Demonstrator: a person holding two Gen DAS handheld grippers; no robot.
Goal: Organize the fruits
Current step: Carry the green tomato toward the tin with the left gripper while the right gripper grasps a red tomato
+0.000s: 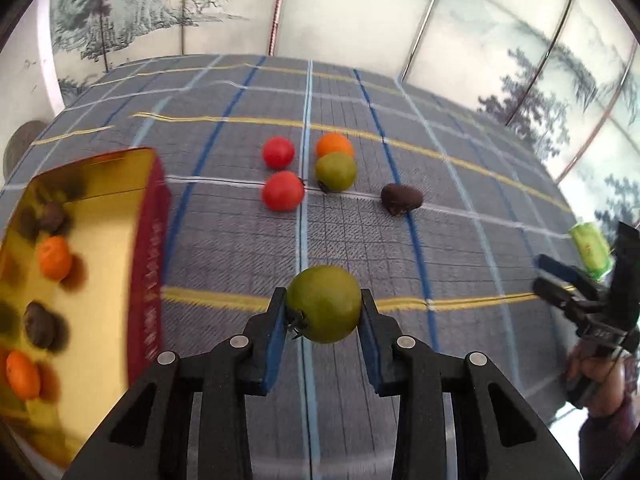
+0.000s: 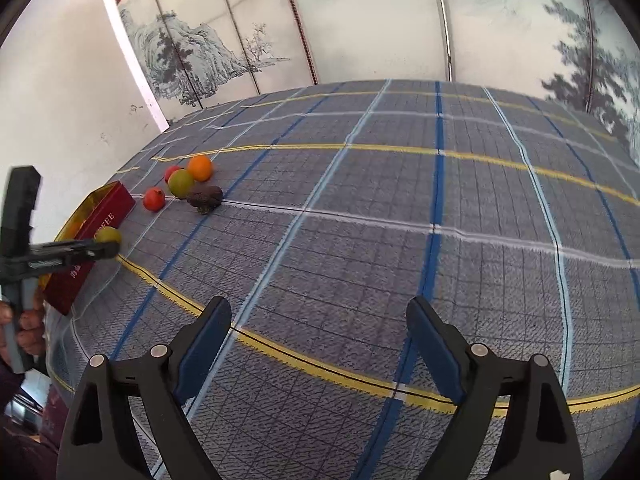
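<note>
At the far left of the left wrist view stands the red box (image 1: 154, 256), gold inside, already holding two orange fruits and some dark brown ones, blurred. Just right of it, low and centred, the left gripper (image 1: 324, 306) has its jaws closed on a green tomato (image 1: 324, 304), one blue pad against each flank and the dark stem end turned down toward the left pad. It is a small, round, smooth-skinned fruit, olive green with a yellowish sheen; it probably weighs little, is firm but bruisable, and its glossy skin could slip, so a grip across the widest part, as here, looks soundest, with only moderate squeeze. Beyond it on the checked cloth of the worktop (image 1: 460, 240) lie two red tomatoes (image 1: 282, 191), then an orange fruit (image 1: 335, 145) touching a second green one (image 1: 336, 171), then a wrinkled dark brown fruit (image 1: 401, 199) well apart to the right. At the right edge the right gripper (image 2: 320, 352), seen in its own view, has its jaws spread wide with nothing between them, only bare cloth; a green object (image 1: 592, 250) shows beside it, too blurred to name.
</note>
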